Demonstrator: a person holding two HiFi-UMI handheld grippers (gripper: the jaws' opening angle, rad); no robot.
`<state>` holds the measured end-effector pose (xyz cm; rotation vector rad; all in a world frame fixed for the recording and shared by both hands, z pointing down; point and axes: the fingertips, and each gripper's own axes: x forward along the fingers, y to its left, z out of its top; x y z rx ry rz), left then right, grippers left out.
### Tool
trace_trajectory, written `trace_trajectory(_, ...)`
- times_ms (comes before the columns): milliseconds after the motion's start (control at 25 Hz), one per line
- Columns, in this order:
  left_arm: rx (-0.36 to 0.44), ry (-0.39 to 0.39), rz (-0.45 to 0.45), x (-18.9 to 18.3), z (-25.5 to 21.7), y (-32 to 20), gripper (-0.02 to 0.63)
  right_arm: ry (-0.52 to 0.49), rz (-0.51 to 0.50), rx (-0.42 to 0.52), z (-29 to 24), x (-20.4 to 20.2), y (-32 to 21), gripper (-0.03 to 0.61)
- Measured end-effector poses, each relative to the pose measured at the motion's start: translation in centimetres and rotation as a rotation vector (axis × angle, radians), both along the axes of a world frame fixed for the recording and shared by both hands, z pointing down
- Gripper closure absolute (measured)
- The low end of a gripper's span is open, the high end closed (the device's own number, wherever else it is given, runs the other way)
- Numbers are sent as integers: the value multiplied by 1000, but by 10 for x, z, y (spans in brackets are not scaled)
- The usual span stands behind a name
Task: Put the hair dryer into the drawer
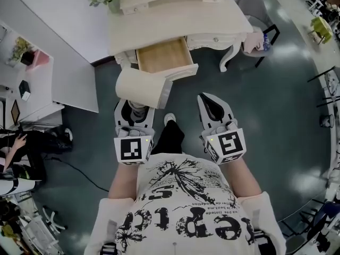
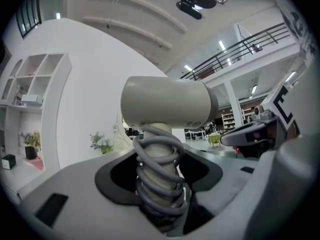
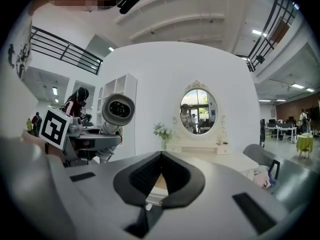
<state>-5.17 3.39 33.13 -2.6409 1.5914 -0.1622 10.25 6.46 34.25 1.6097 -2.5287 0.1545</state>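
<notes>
Vanity (image 1: 175,20) with open drawer (image 1: 163,56), chair (image 1: 254,7) alongside

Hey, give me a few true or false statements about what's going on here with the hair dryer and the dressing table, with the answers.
1. The left claw grips the cream hair dryer by its handle, which is wrapped in grey cord. True.
2. The wooden drawer of the cream dressing table is closed. False: it is pulled open, and the hair dryer is not in it.
3. The right claw carries a brush. False: its jaws are together with nothing between them.
4. A bunch of flowers stands on the dressing table. True.
</notes>
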Motion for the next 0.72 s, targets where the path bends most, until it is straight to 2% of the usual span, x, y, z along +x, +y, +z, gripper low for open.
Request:
trace_trajectory(400, -4, 21, 48, 8, 4, -141, 364, 26, 13, -17, -2, 1, -141, 565)
trace_trajectory(720, -80, -9, 91, 7, 38, -226, 364, 26, -2, -41, 9, -13, -230, 565)
